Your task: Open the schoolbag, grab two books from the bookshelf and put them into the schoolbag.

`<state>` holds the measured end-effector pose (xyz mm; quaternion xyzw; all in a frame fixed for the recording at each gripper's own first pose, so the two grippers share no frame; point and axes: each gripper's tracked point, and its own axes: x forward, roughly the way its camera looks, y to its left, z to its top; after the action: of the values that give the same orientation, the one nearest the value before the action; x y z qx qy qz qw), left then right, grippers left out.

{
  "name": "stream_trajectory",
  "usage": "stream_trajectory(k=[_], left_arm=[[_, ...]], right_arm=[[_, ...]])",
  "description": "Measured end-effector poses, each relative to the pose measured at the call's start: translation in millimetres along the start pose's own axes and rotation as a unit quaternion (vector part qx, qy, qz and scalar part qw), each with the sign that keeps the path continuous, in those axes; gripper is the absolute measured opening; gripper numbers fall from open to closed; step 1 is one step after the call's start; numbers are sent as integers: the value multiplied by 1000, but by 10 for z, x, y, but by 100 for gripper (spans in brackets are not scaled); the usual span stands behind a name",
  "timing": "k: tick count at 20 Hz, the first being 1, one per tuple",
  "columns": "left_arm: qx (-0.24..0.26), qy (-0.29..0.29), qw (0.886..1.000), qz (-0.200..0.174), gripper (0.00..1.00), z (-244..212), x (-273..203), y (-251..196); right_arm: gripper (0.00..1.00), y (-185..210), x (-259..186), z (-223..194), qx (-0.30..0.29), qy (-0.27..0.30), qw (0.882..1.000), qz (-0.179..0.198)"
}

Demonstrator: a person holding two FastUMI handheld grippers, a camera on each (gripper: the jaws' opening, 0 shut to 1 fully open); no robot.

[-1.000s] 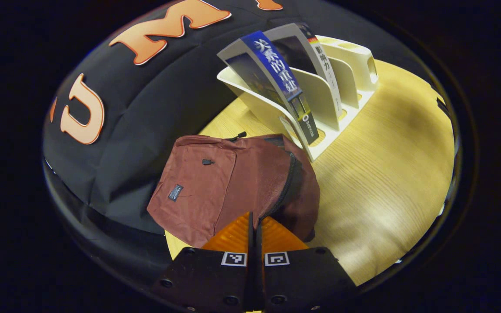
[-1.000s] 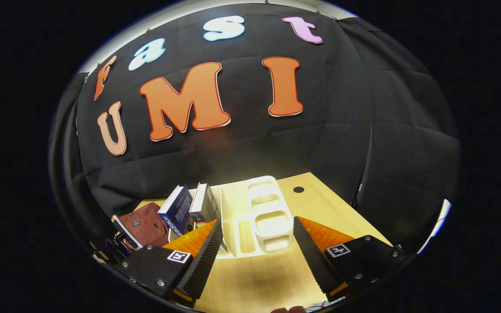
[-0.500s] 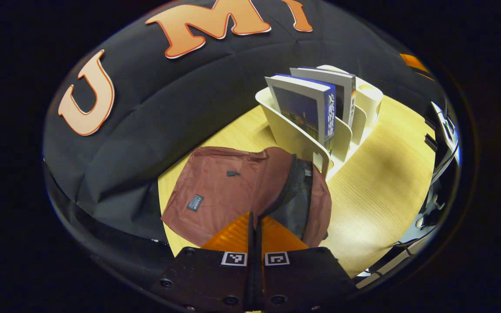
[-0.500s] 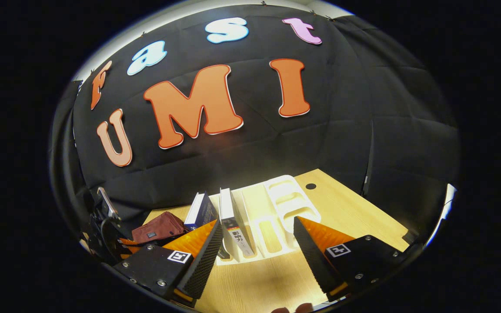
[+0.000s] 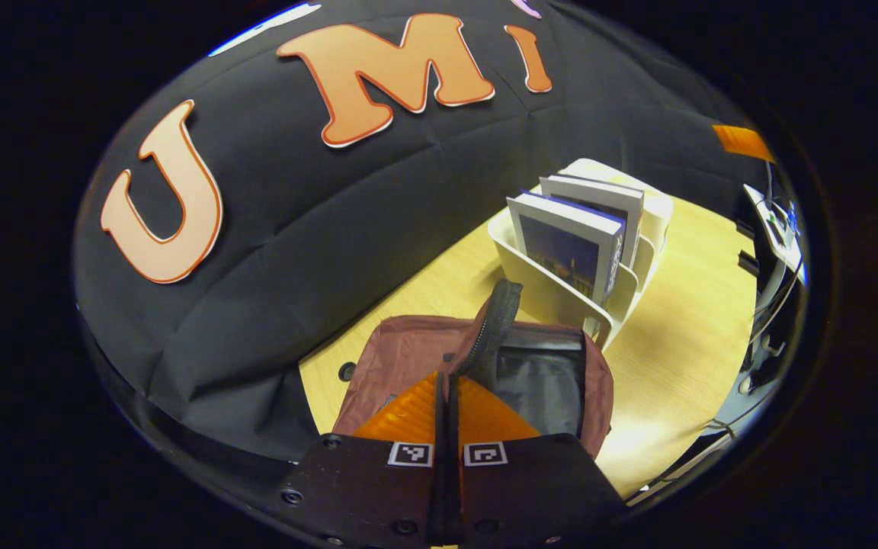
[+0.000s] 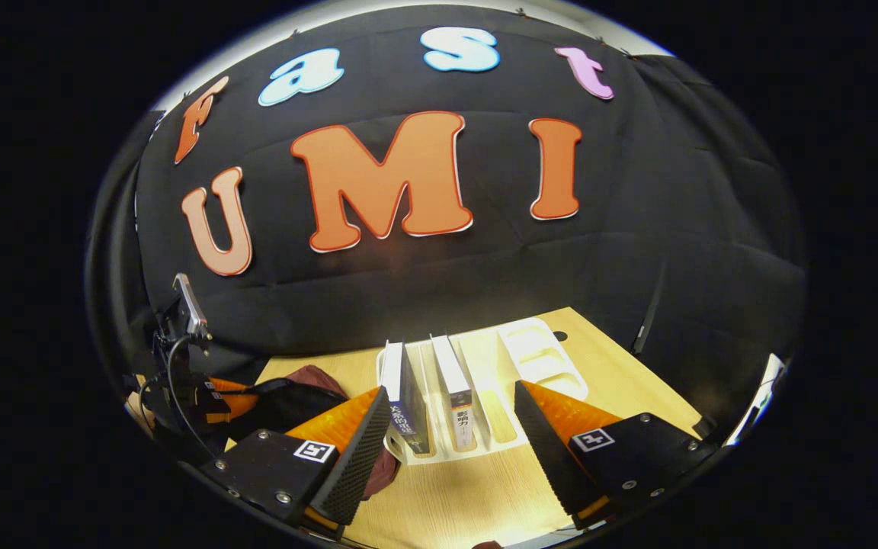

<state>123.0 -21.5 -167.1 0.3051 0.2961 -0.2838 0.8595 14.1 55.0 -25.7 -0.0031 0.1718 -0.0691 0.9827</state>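
Our left gripper (image 5: 447, 389) was clamped tight on what looked like the zipper edge of the schoolbag (image 5: 408, 354), lifting the flap so the dark lining (image 5: 542, 377) gaped open just before the bookshelf (image 5: 553, 293). We judged the trick was holding that mouth wide and steady. Our right gripper (image 6: 447, 427) hung spread and empty before the two books (image 6: 454, 381) upright in their slots; squaring it to one spine seemed best.

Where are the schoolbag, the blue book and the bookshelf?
schoolbag (image 5: 542, 377), left gripper view, dark lining inside the open mouth.
blue book (image 5: 561, 252), left gripper view, front cover.
bookshelf (image 6: 542, 354), right gripper view, empty far compartment.
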Motion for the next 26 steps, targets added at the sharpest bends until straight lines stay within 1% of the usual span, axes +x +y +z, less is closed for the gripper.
stream_trajectory(k=[1, 5, 8, 12, 16, 19, 21, 24, 26], left_arm=[[-3, -4, 1000, -3, 1, 24, -3, 13], [-9, -8, 1000, -10, 1, -14, 40, 86], [-24, -9, 1000, -15, 0, -60, 63, 110], [-29, -8, 999, -20, 1, -145, 111, 201], [-40, -2, 999, -21, 1, -174, 175, 296], [-34, 0, 999, -19, 0, -175, 229, 346], [-38, 6, 999, -20, 0, -203, 272, 354], [-52, 18, 998, -19, 1, -274, 329, 371], [-55, 22, 998, -19, 1, -305, 349, 386]], right_arm=[[97, 83, 79, 9, -13, 23, 1000, 4], [97, 572, 467, 60, -46, 102, 992, 50], [97, 742, 788, 93, -46, 159, 985, 57], [97, 855, 1284, 71, -51, 227, 971, 50], [98, 895, 1660, -137, -56, 298, 952, 41], [98, 824, 1913, -316, -62, 325, 943, 26], [98, 785, 1989, -457, -70, 352, 933, 19], [98, 762, 2129, -603, -71, 371, 926, 12], [99, 786, 2165, -710, -67, 386, 920, 13]])
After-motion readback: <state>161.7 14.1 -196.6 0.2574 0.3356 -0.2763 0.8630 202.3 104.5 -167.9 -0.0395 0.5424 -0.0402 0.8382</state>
